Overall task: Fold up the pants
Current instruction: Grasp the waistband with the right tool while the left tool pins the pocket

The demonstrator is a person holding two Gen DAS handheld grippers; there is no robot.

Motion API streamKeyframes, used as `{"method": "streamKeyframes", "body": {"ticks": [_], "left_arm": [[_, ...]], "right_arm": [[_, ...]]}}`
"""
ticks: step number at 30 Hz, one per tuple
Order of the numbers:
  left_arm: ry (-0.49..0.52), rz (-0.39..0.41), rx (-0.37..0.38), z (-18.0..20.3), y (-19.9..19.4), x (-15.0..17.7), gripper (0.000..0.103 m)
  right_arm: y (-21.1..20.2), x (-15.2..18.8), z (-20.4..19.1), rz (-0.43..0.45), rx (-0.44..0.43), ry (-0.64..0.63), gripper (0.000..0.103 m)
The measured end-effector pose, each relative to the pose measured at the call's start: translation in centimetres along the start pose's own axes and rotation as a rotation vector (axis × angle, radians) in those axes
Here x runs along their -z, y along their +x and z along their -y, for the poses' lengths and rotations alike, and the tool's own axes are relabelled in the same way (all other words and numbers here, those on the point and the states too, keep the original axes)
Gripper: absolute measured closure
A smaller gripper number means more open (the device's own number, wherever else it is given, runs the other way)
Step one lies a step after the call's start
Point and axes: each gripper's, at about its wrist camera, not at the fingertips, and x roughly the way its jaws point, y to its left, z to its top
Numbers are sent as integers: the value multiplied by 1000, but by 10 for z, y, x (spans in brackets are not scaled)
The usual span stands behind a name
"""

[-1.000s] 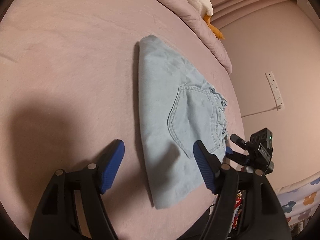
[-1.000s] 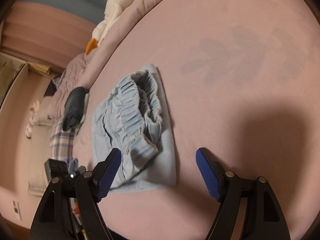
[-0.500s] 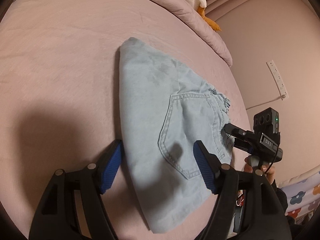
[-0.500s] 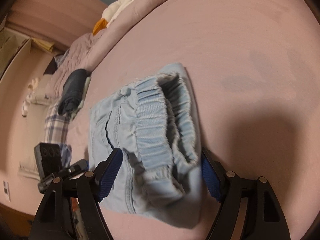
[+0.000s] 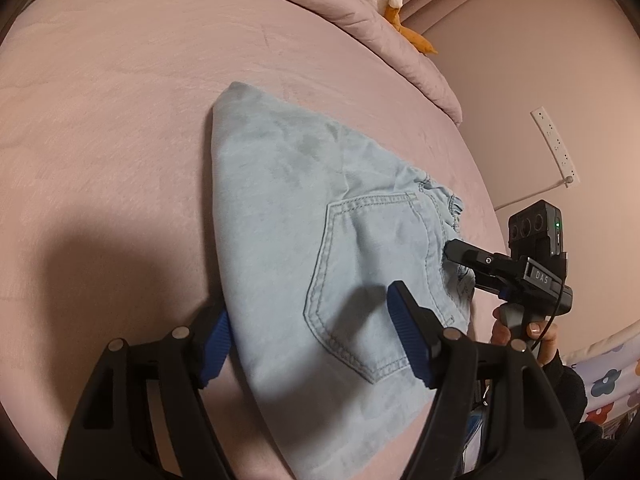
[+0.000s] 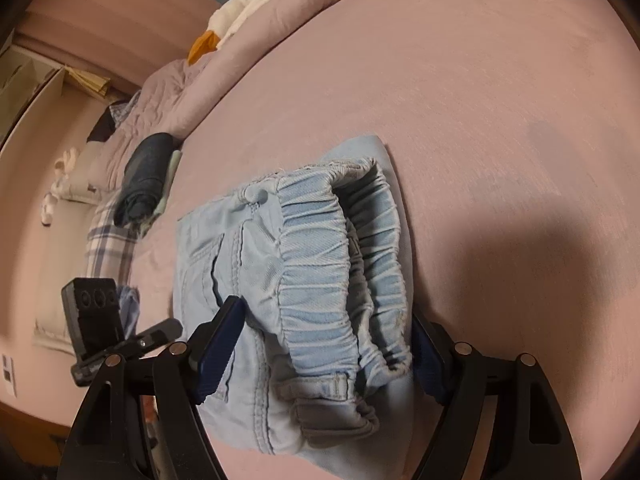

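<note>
Light blue denim pants (image 5: 288,220), folded into a compact bundle, lie on the pink bed (image 5: 120,120). My left gripper (image 5: 312,342) is open and straddles the bundle's near corner: one pad sits beside the folded edge, the other over the back pocket (image 5: 360,280). At the other end, my right gripper (image 6: 322,356) is open around the elastic waistband (image 6: 320,248) of the pants (image 6: 208,248). The stacked waistband layers fill most of the gap between its pads. One of its fingers (image 5: 460,252) shows at the waistband in the left wrist view.
A rolled pink quilt (image 5: 360,12) and a white plush toy with an orange beak (image 6: 224,28) lie at the bed's far edge. A dark folded garment (image 6: 146,172) rests on plaid cloth (image 6: 108,248). A hand (image 5: 520,332) holds the right gripper near the bed's edge. A power strip (image 5: 554,144) hangs on the wall.
Both grippers have closed in on the pants. The left slid across until the bundle's corner lay between its pads. The right moved up until the waistband sat between its fingers.
</note>
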Motion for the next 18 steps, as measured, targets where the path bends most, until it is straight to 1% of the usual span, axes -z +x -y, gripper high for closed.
{"method": "streamKeyframes", "body": {"ticks": [14, 18], "left_arm": [[22, -4, -13, 6, 2, -1, 29], [27, -6, -14, 7, 2, -2, 29]], "right_arm": [[2, -3, -1, 0, -1, -11, 23], [4, -5, -4, -2, 0, -18, 21]]}}
